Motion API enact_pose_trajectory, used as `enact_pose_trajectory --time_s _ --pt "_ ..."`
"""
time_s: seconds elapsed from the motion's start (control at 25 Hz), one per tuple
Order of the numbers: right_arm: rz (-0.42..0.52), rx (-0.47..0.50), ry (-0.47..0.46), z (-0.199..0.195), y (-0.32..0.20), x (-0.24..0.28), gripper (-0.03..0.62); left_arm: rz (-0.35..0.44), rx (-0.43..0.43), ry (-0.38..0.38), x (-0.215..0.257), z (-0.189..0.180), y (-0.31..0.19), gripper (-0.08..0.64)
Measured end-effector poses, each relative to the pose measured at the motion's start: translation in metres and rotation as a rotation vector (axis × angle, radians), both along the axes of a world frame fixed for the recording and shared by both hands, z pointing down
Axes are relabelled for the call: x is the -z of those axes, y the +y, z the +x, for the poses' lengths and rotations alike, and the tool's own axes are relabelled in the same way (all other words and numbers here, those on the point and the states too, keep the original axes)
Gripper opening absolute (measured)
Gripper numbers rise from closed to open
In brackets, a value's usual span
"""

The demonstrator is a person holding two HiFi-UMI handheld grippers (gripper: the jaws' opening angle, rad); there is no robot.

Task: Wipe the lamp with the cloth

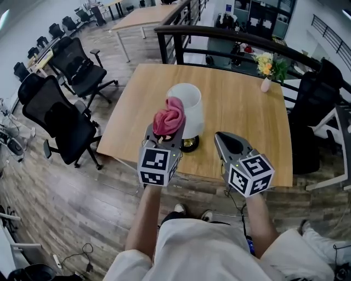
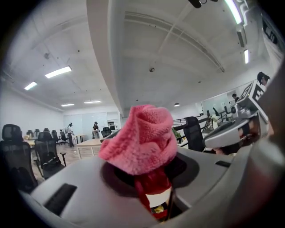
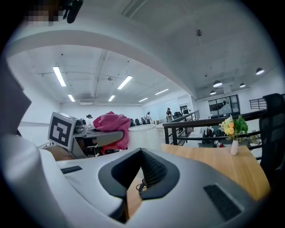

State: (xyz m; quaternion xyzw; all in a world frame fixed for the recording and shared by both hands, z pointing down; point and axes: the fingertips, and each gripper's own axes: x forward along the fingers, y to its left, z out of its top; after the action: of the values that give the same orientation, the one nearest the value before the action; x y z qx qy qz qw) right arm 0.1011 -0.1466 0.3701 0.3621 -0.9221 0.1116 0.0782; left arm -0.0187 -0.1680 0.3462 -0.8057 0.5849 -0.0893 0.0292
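Two tools: left hand-held gripper [image 2: 153, 199] pinches cloth [image 2: 142, 140] near lamp [image 1: 190, 107]; right hand-held gripper [image 3: 139, 180] pressed together, empty.

An open-plan office is indicated by black swivel chairs [image 1: 60, 118], long desks [image 1: 140, 16], a wooden worktop [image 1: 241, 110] and ceiling strip lights [image 2: 58, 71].

bright, even light comes from ceiling strips [image 2: 58, 71] overhead; shadows on the tabletop [image 1: 241, 110] are faint and soft. both gripper views bulge strongly and go black at the corners. the cloth [image 2: 142, 138], close to the lens, looks slightly soft.
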Motion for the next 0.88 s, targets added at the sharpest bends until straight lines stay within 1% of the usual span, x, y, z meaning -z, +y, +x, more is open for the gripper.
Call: enact_pose_trajectory --time_s 0.16,0.36,0.56,0.76,0.88 --pt "-0.001 -0.044 -0.016 0.007 0.003 0.005 0.009 -0.047 -0.034 -0.024 -0.017 0.010 -0.007 0.172" --pt "0.005 -0.088 -0.022 0.011 -0.001 0.010 0.009 -0.053 -0.063 -0.024 -0.029 0.009 -0.008 0.172" --pt "0.001 -0.098 -0.010 0.007 0.000 0.007 0.009 -0.068 -0.075 -0.013 -0.039 0.008 -0.005 0.172" --pt "-0.014 -0.112 0.001 0.008 -0.002 0.002 0.009 -0.124 -0.089 -0.029 -0.060 0.013 -0.002 0.170" --pt "-0.023 -0.115 0.016 0.003 0.001 -0.004 0.009 -0.135 -0.097 -0.027 -0.072 0.010 -0.001 0.171"
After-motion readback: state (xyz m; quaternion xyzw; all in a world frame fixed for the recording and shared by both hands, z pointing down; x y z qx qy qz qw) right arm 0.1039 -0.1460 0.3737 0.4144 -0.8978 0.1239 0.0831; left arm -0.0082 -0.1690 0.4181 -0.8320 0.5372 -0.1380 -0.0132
